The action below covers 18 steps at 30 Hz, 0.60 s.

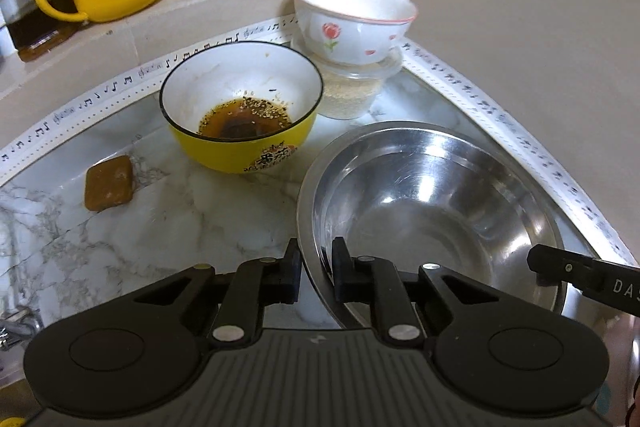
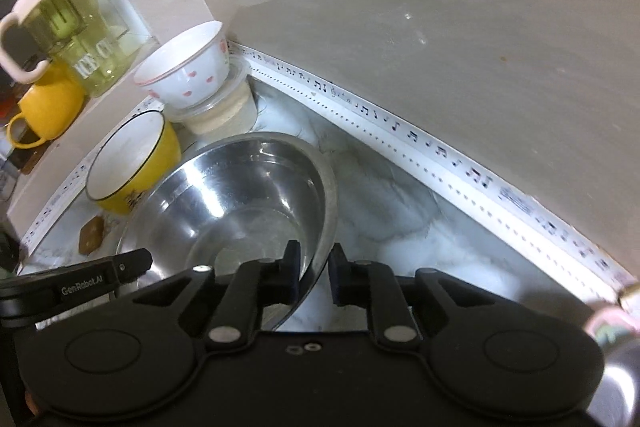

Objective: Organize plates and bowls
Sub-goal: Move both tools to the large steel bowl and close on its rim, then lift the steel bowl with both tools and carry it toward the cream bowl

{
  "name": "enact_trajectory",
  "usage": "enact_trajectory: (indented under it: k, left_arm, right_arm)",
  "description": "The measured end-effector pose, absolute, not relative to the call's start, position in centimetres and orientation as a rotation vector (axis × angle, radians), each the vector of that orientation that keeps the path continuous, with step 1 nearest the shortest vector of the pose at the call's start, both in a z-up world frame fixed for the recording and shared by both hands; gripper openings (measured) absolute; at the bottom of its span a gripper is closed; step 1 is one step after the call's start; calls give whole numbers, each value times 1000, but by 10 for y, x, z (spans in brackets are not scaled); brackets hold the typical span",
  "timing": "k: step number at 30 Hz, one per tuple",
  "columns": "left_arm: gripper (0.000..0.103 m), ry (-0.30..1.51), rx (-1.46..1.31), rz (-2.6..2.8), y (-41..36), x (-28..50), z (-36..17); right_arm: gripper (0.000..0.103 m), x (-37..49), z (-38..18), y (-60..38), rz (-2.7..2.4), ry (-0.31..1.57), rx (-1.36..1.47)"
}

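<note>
Steel mixing bowl (image 1: 436, 211) sits on my marble counter (image 1: 160, 227) near its back corner, and I have both tools on its rim. My left gripper (image 1: 316, 273) straddles the near-left rim, jaws narrowed with one finger inside and one outside; my right gripper (image 2: 314, 273) does likewise on the opposite rim. Whether either pad actually presses the metal I cannot tell. Just behind stands the yellow bowl (image 1: 240, 107) with sauce dregs, and the tulip-printed bowl (image 1: 354, 21) rests atop a lidded plastic tub (image 1: 352, 91).
</note>
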<state>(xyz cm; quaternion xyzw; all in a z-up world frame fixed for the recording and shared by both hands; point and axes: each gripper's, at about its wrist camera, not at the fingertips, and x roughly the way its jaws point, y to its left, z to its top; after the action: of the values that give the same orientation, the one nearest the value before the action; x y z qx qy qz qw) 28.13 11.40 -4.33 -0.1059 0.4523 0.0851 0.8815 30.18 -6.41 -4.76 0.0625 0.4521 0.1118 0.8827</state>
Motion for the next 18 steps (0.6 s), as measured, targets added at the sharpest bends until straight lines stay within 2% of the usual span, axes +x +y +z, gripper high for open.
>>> enact_trajectory:
  k: [18]
  left_arm:
    - [14,858,-228,31,63,186,27]
  right_arm:
    - [16,186,22,-106,177,816,166]
